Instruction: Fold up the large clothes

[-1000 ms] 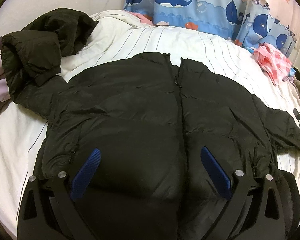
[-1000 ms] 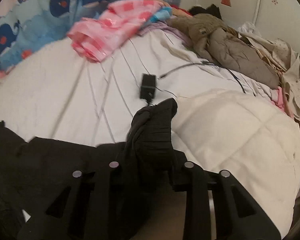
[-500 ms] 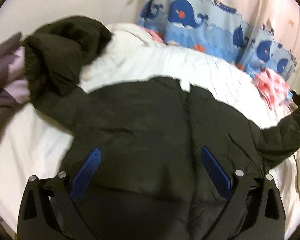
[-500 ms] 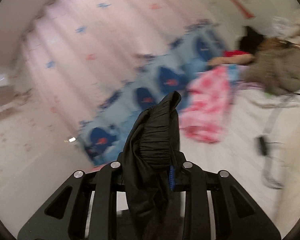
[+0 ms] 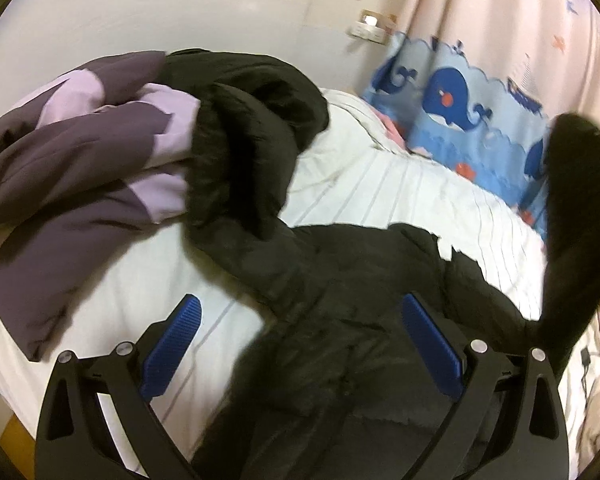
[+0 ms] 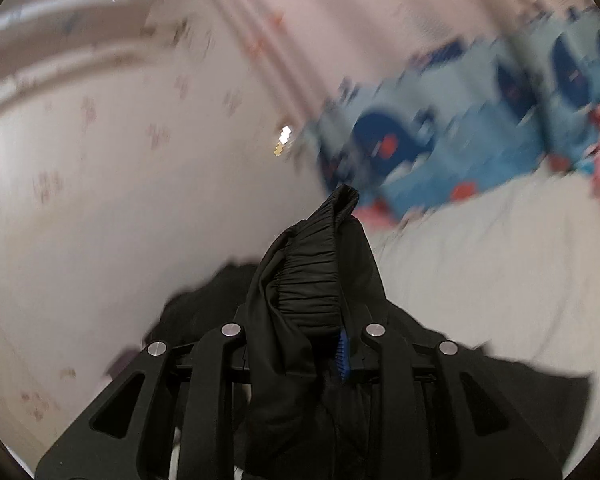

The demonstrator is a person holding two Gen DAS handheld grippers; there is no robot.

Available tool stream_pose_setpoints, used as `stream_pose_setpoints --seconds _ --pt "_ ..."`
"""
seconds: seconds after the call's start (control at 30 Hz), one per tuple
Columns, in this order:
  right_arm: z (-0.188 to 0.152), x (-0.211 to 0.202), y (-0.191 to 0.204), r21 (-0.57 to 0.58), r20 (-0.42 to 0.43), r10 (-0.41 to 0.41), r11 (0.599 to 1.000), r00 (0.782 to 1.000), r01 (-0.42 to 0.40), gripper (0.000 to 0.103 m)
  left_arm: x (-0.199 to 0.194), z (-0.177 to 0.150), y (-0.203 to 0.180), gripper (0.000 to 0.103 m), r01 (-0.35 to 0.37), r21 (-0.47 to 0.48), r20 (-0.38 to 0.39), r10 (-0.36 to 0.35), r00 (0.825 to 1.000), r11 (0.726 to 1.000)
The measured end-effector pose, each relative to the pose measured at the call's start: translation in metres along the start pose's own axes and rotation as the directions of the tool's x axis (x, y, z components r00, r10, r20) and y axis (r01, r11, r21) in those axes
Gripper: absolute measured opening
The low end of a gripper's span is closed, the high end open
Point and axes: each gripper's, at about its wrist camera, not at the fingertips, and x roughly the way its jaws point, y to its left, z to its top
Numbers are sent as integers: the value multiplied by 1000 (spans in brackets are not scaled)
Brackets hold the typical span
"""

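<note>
Holding the sleeve cuff (image 6: 312, 280) pinched tight in my right gripper (image 6: 332, 344), I worry first about it slipping: the fabric looks slick and bunched between the closed fingers, and a fast swing across the body could, I judge, pull the ribbed cuff free or drag the whole black puffer jacket (image 5: 360, 320) out of line on the white bed cover (image 5: 380, 184). The right wrist view is blurred, so I cannot judge where the sleeve would land. My left gripper (image 5: 300, 344) hovers with its blue pads (image 5: 172, 344) spread wide and nothing between them, above the jacket's shoulder area at lower centre of its frame. The jacket lies across the bed, puffy and creased, one sleeve raised at the right edge of the left view, its hood (image 5: 252, 128) heaped at upper centre against a purple quilt (image 5: 80, 152) on the left.
</note>
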Motion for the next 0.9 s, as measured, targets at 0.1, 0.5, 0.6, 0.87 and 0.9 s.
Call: stream_pose_setpoints --seconds 0.1,0.5,0.6,0.87,0.9 --pt "-58 71 17 2 -132 18 1000 991 -18 24 -2 2 10 96 10 -26 -2 -10 1000 1000" --pt "-237 192 9 187 -696 185 980 694 -73 63 4 8 36 96 10 -81 -12 -11 1000 997" --pt "-191 119 11 179 -642 214 976 736 -127 73 6 7 34 96 15 -72 -20 -17 1000 997" --pt "-162 -190 -81 -120 -537 -289 956 793 267 96 8 -1 29 96 48 -3 -68 -48 996 999" --pt "-180 -219 -107 -72 -583 -296 947 757 315 96 7 -3 29 96 49 -2 -74 -49 996 999"
